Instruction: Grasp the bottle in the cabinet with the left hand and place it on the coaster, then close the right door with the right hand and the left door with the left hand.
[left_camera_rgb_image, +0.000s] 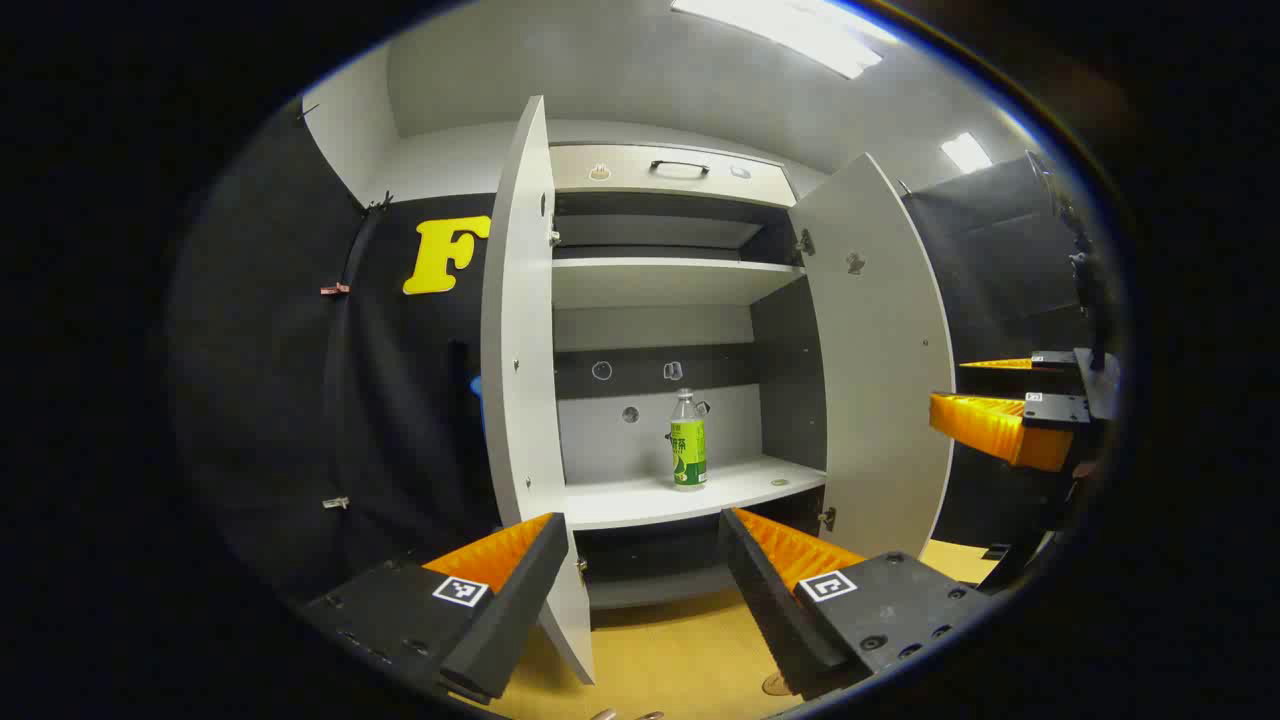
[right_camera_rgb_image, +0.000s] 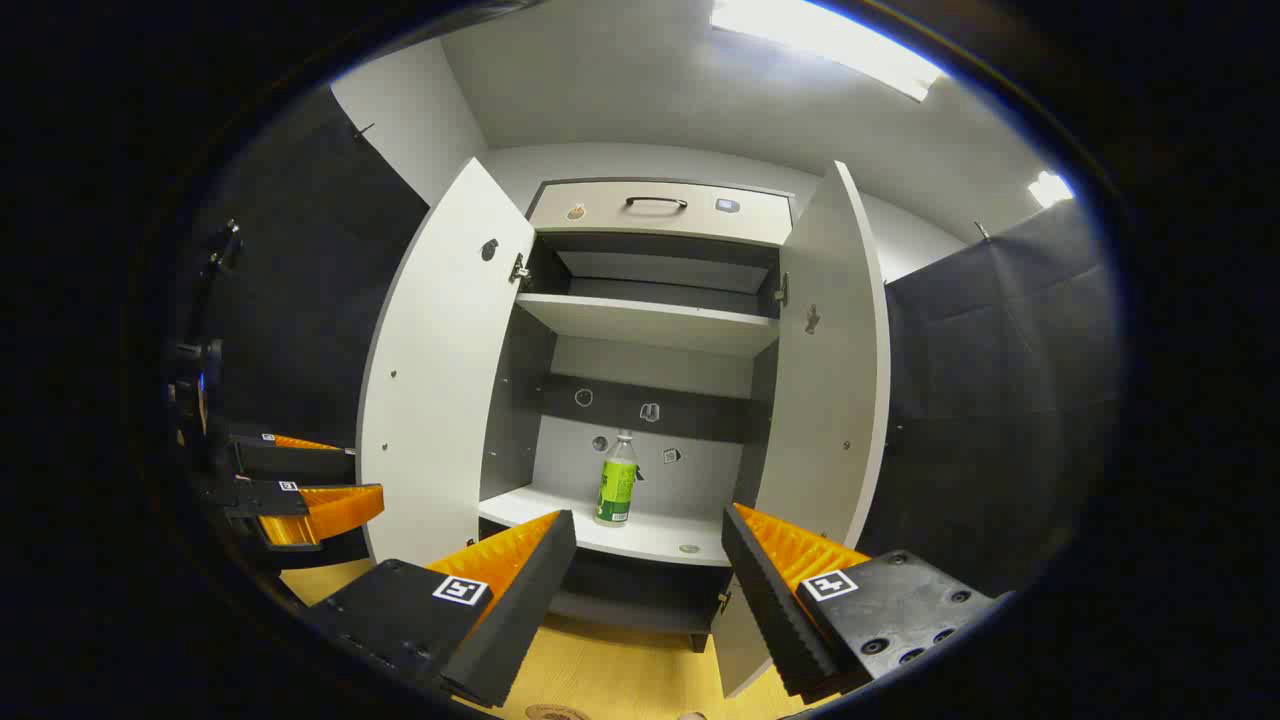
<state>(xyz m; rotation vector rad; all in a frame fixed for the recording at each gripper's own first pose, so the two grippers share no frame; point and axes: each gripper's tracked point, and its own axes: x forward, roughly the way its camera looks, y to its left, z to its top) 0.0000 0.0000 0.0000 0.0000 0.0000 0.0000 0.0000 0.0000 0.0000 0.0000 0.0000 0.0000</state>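
Observation:
A clear bottle with a green label stands upright on the lower shelf of a white cabinet, towards the back. Both doors hang wide open: the left door and the right door. My left gripper is open, well short of the shelf, with the bottle framed between its fingers. In the right gripper view the bottle stands left of centre, and my right gripper is open and holds nothing. A brown round coaster peeks in at the bottom edge on the yellow tabletop.
The right gripper hovers beyond the right door's edge; the left gripper shows beside the left door. Above are an upper shelf and a drawer with a black handle. A small round mark lies on the lower shelf.

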